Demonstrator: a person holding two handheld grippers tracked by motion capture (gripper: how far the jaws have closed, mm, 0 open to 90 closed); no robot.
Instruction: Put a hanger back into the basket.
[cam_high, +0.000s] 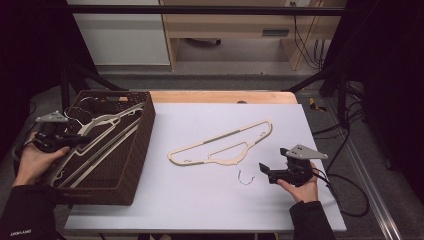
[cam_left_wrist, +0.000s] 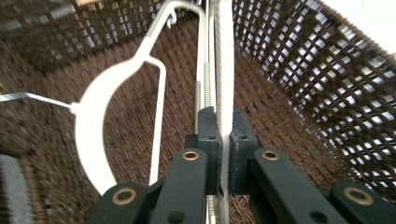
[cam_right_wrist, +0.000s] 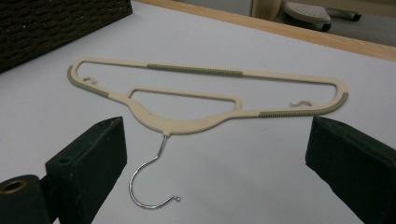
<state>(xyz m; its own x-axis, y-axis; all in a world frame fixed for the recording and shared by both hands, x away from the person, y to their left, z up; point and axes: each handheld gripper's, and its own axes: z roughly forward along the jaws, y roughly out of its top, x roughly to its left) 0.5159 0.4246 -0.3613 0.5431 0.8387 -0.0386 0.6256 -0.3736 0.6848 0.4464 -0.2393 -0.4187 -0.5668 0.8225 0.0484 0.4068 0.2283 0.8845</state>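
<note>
left gripper (cam_left_wrist: 224, 140): jaws clamped on white hanger (cam_left_wrist: 224, 70) inside basket (cam_high: 142, 145), table's left edge | right gripper (cam_right_wrist: 215, 154): jaws wide, empty, cream hanger (cam_right_wrist: 187, 121) just ahead

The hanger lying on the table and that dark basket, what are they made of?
The hanger looks like smooth cream plastic, moulded in one piece, with ribbed grey-green grip strips, maybe rubber. Its hook is thin shiny wire, probably steel. The basket seems woven from dark brown strands, wicker or plastic; light shows through the open weave near its rim.
</note>
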